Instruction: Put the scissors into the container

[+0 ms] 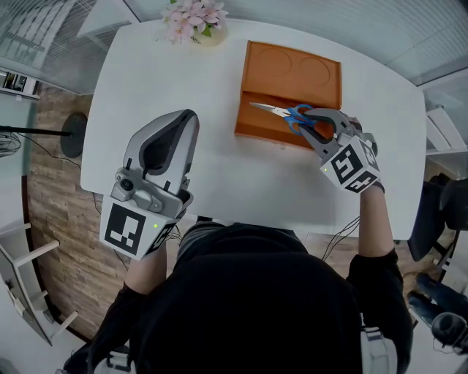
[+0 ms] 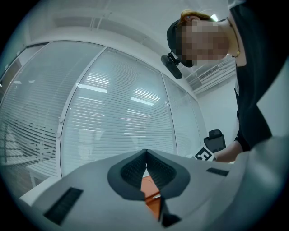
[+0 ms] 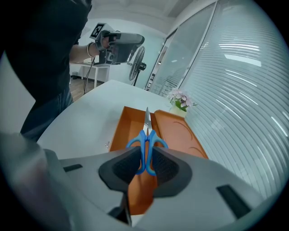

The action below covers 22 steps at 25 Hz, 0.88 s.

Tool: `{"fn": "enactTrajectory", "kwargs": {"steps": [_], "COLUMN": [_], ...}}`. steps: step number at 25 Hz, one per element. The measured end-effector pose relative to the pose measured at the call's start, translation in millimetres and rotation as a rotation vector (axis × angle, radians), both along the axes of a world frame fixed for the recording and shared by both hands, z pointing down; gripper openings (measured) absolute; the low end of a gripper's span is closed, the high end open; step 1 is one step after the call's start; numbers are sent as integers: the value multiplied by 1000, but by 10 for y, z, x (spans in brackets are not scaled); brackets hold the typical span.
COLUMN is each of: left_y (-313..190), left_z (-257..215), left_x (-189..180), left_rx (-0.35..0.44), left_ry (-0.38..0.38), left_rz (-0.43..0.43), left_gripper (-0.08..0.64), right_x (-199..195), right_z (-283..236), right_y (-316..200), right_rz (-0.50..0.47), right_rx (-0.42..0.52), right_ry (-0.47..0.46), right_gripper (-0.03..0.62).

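The blue-handled scissors (image 1: 292,113) (image 3: 146,144) hang over the near trough of the orange container (image 1: 263,117) (image 3: 128,124), blades pointing left across it in the head view. My right gripper (image 1: 313,126) (image 3: 145,166) is shut on their blue handles, tilted down over the container's right end. My left gripper (image 1: 189,123) (image 2: 146,168) is held level above the white table (image 1: 183,80), left of the container, its pads pressed together with nothing between them.
A pot of pink flowers (image 1: 194,20) (image 3: 180,100) stands at the table's far edge. The container's far half is a flat lid part with two round recesses (image 1: 296,69). A floor fan (image 1: 73,134) stands on the wooden floor at the left, a dark chair (image 1: 439,212) at the right.
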<state>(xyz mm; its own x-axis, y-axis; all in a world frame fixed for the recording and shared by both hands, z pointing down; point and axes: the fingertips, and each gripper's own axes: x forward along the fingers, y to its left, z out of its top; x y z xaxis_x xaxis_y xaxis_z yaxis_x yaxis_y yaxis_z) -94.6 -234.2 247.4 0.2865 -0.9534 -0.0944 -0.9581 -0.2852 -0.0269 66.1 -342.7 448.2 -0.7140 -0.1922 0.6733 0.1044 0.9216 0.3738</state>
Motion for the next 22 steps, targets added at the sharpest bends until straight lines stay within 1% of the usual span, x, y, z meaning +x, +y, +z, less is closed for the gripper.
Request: {"fn": "enactTrajectory", "kwargs": {"steps": [12, 18, 22], "left_y": [51, 66, 85], "left_z": [-10, -29, 12], "left_x": [-39, -30, -44], "left_rx": [0, 4, -7], "left_ry": [3, 16, 0], "left_rz": [-25, -28, -38], "left_gripper": [12, 14, 14], "right_x": [-55, -35, -14], "right_z": [152, 246, 290], "right_y": [-25, -48, -67], "right_rz": [-33, -31, -24], "right_rx": [-3, -17, -24], "right_ry": [61, 84, 92], "right_gripper": [86, 86, 86]}}
